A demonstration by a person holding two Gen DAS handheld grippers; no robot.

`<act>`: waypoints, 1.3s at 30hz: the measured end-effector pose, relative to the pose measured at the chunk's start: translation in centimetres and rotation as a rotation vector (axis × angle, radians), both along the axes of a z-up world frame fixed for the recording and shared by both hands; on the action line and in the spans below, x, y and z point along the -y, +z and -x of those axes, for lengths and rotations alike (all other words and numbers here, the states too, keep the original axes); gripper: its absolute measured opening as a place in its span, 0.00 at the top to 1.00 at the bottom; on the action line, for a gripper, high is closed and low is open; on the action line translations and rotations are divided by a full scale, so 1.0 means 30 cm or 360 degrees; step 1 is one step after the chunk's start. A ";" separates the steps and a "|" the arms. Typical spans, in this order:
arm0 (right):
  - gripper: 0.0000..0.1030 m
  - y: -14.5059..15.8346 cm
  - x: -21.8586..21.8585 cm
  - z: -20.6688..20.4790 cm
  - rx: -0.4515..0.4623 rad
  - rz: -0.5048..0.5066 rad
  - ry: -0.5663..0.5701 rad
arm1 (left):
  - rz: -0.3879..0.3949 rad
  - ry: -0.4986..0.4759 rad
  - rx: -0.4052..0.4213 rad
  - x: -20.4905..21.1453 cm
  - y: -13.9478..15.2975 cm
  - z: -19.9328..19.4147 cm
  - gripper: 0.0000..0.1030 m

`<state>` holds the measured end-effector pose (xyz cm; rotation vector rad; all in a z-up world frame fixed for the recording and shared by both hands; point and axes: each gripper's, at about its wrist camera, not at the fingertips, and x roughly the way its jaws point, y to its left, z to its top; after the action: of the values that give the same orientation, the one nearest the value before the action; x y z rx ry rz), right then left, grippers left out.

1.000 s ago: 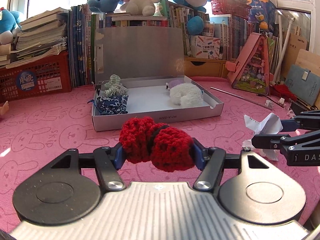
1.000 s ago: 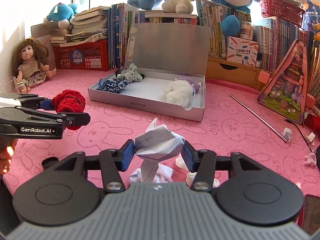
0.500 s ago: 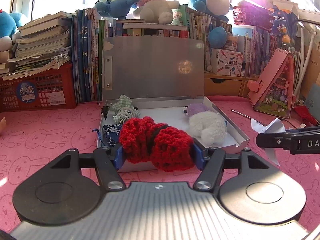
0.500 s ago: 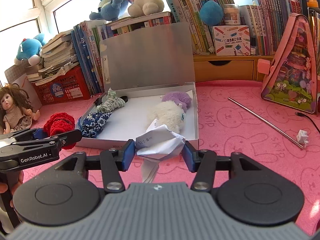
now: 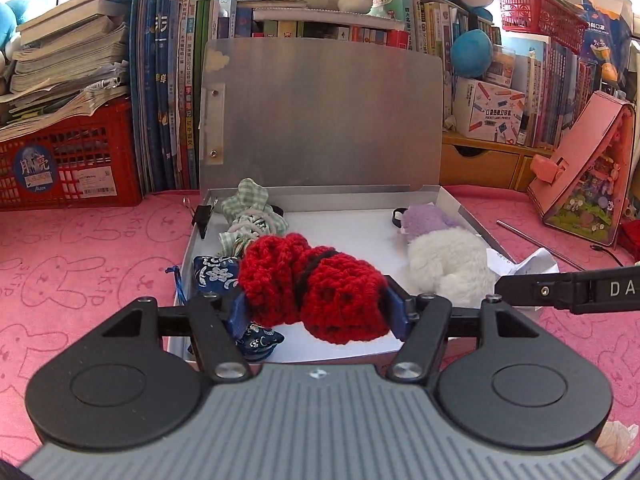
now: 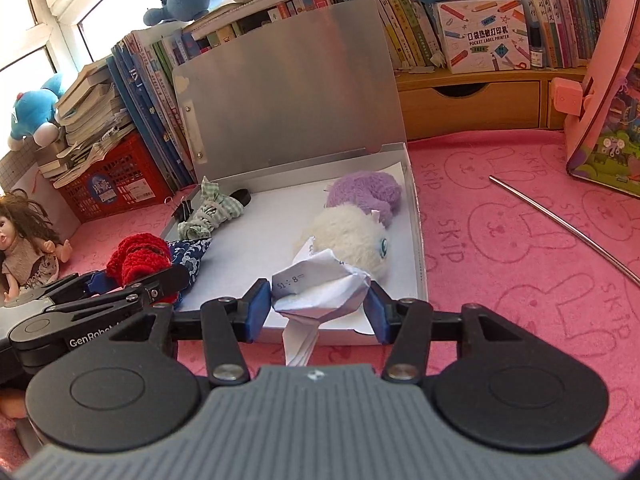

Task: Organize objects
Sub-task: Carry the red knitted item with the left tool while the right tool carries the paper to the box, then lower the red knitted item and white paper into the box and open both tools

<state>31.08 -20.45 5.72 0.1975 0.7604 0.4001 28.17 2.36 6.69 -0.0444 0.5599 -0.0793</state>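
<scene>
I am carrying both loads in over the open box (image 5: 460,208), which a second ago lay well ahead. Left gripper (image 5: 316,312) is clamping the red crochet piece (image 5: 312,288); right gripper (image 6: 318,306), jaws just closing further, is pinching the crumpled paper (image 6: 320,290). Both are hanging above the front edge, so release is coming next, I judge.

The blue patterned pouch (image 5: 216,278) lies partly hidden behind the red crocheted piece (image 5: 316,290), its shape perhaps folded.
</scene>
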 end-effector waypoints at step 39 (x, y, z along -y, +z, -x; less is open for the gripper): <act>0.26 -0.014 -0.031 -0.092 0.0041 0.0023 -0.0088 | -0.0138 0.0039 0.0020 0.009 -0.020 -0.092 0.21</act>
<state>33.83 -19.51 5.30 0.1989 0.7309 0.3439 30.93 2.08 6.07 0.0336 0.5497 -0.0316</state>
